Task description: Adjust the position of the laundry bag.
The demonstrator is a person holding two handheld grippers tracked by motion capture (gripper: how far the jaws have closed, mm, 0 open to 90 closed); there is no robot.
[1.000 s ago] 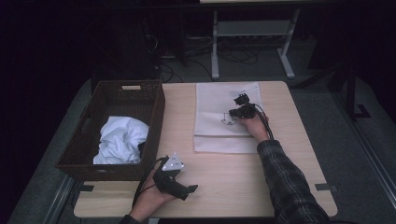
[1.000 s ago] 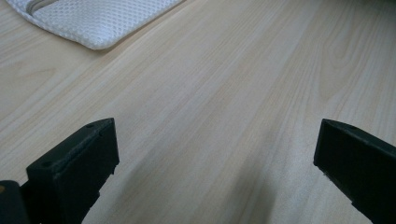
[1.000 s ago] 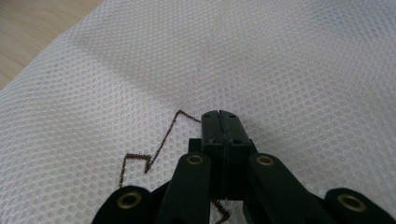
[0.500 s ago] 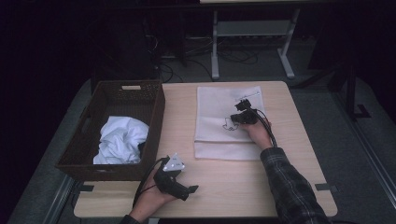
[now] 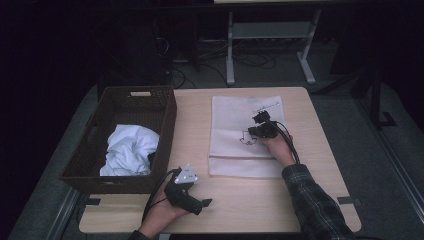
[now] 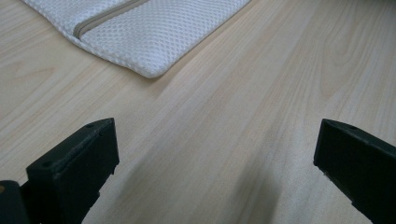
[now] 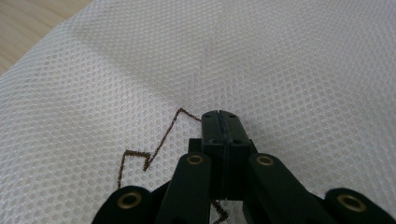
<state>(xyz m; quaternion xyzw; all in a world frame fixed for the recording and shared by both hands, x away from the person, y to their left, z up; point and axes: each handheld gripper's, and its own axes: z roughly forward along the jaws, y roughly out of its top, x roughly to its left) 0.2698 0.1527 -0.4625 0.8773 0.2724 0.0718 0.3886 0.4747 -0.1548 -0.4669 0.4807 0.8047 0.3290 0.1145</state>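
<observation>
I see the table (image 5: 200, 125), a light wooden surface, spanning the centre of the high view, with a dark floor around it. At the left of the frame, a dark brown wicker basket (image 5: 165, 120) stands on the table's left edge, and a crumpled white cloth (image 5: 127, 150) lies inside it toward its lower end. In the centre-right of the frame, a white mesh bag (image 5: 235, 112) lies flat on the table, well apart from the basket; a zip seam crosses it near its lower edge, and a thin dark line is drawn or stitched across its middle. In the right gripper view, that brown zigzag line (image 7: 159, 140) runs over the mesh from the lower left of the frame to just beside the jaws. My right gripper (image 5: 256, 129) rests over the middle of the bag in the high view, with a plaid sleeve (image 5: 312, 200) entering from the lower right. Its jaws are clenched together, pad against pad; I cannot tell whether any mesh is pinched between them. My left gripper (image 5: 192, 197) sits at the lower centre-left of the high view, on the table just below the basket's near corner, well apart from the bag. Its jaws are released and stand wide, one at each lower corner of the left gripper view, with bare table between them and a corner of the bag at the upper left of that frame.
</observation>
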